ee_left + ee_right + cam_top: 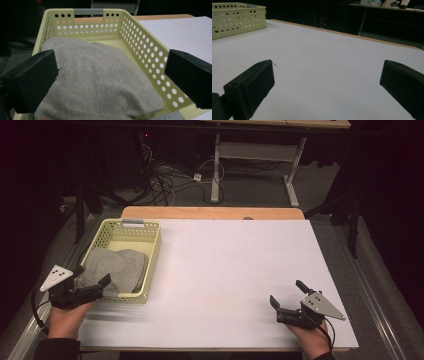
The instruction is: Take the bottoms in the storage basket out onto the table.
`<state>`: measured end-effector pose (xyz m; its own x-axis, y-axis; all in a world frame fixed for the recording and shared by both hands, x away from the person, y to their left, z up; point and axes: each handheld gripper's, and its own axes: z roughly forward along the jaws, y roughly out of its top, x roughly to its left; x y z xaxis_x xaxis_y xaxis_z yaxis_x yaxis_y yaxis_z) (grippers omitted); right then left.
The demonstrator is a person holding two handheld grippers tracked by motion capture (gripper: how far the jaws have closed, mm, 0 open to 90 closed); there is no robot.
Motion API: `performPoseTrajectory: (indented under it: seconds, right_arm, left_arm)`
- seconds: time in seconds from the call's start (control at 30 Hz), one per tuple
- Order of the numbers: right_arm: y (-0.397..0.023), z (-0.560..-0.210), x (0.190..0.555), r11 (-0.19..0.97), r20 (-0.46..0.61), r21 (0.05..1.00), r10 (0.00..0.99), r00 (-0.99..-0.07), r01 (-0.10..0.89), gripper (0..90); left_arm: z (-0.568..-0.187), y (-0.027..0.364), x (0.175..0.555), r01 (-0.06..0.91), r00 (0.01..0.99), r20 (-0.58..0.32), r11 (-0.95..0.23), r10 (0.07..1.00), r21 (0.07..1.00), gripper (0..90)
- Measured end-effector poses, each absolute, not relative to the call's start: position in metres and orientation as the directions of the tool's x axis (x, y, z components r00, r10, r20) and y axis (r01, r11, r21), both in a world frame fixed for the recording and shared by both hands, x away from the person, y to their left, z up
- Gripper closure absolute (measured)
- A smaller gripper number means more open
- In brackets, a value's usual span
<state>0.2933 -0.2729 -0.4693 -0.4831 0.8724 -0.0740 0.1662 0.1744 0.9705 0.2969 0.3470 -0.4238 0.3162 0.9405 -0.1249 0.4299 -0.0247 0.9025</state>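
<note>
Step in hand, as I judge it: take the grey cloth (114, 268) out of the yellow basket (154, 251) with the left claw (92, 279).

Cloth lies bunched in the basket at the left of the high view, filling the near half and mounded above the rim; the far half of the basket floor is bare. Basket sits on the white worktop (225, 265) near its left edge.

Left claw: jaws wide apart, holding nothing. In the left gripper view they straddle the near end of the cloth (100, 82), the right jaw looking to sit over or outside the perforated basket wall (147, 57).

To do it well, I think: shift the claw inward so both jaws clear the wall, come down onto the crown of the mound, pinch a thick fold rather than a thin edge, then lift straight up so the basket does not drag along.

Right claw (286, 296): jaws apart, empty, low over bare worktop at lower right of the high view, well apart from the basket. Both hands grip from behind, at the near worktop edge.
</note>
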Motion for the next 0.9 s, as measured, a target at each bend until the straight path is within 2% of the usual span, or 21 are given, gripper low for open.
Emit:
performPoseTrajectory:
  seconds: [0.43,0.9]
  right_arm:
    - [-0.2717,-0.47,0.2938,0.18,-0.078,0.969,0.87,-0.487,0.167,0.1]
    - [-0.2708,-0.4711,0.294,0.182,-0.076,0.968,0.868,-0.491,0.173,0.1]
  left_arm:
    - [-0.4318,0.349,0.3015,0.48,0.299,-0.13,-0.031,0.946,0.877,0.0]
    - [-0.4323,0.3418,0.3051,0.524,0.303,-0.054,-0.119,0.952,0.843,0.0]
